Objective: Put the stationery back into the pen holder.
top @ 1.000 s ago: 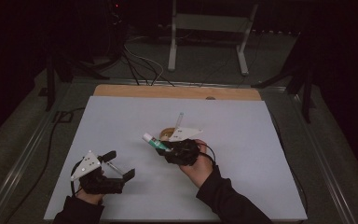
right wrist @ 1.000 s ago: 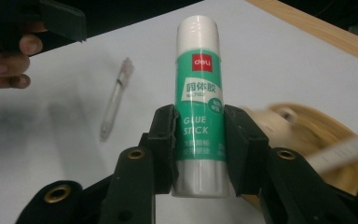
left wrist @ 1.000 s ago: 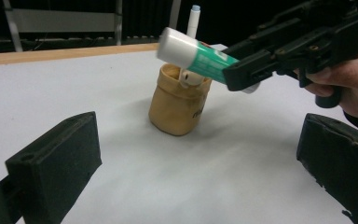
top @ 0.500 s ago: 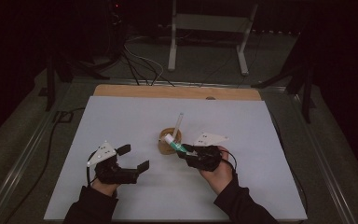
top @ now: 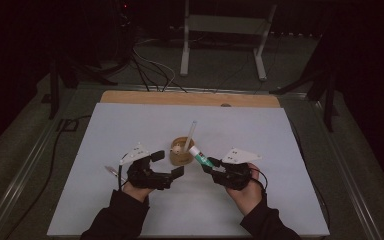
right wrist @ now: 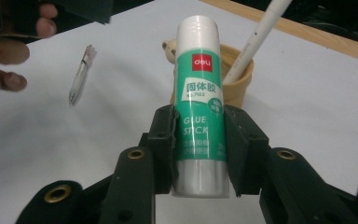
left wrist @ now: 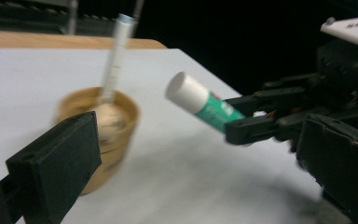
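Beside the wooden cup (top: 182, 151), right gripper (top: 211, 165) clamps glue stick (top: 198, 155).

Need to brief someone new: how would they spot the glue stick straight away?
Find the white sheet on the table, then the small wooden cup near its middle. Beside the cup, the right gripper clamps the glue stick: a green tube with a white cap, far thicker than the pen standing in the cup.

Your cup (top: 182, 151) sits on the mat (top: 130, 125) near its middle, a pen (top: 192, 131) standing in it and leaning far-right. Just right of the cup is the glue stick (top: 199, 155), your grippers nearer: left gripper (top: 167, 164), right gripper (top: 209, 164). A second pen (top: 112, 171) lies at the near left.
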Action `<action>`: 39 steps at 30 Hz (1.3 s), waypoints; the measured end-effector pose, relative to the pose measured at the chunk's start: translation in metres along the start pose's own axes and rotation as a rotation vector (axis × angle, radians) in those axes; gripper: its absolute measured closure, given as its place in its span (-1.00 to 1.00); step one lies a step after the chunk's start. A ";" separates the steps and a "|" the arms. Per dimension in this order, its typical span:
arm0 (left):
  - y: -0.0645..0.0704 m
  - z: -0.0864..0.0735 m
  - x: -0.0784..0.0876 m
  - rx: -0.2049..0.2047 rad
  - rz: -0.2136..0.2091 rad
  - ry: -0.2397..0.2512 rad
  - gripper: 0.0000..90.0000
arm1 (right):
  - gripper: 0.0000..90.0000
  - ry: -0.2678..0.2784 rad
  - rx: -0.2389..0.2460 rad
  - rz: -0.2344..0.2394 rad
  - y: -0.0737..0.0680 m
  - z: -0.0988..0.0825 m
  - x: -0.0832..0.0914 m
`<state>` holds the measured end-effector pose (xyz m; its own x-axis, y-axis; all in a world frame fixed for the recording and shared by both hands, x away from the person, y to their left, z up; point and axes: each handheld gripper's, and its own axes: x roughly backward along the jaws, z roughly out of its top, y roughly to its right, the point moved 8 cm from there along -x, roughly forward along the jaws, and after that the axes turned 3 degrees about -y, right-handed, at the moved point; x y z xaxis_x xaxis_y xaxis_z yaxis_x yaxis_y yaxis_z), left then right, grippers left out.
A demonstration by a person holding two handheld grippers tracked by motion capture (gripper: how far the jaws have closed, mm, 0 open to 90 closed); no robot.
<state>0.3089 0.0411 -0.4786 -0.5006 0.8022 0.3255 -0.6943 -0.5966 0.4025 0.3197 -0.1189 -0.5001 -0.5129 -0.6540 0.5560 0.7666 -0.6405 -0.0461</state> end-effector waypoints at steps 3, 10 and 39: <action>0.006 0.001 -0.011 0.011 -0.010 0.003 -0.93 | 0.46 0.010 -0.010 -0.009 0.003 -0.002 0.003; 0.012 0.004 -0.029 0.079 0.034 0.011 -0.89 | 0.46 0.035 -0.008 -0.030 0.004 -0.001 0.005; 0.018 0.016 -0.064 0.649 0.153 -0.055 -0.61 | 0.46 0.072 0.028 -0.078 0.001 0.002 0.006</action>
<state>0.3372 -0.0215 -0.4782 -0.5295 0.7152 0.4562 -0.1566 -0.6110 0.7760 0.3180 -0.1222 -0.4950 -0.5970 -0.6305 0.4960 0.7334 -0.6795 0.0190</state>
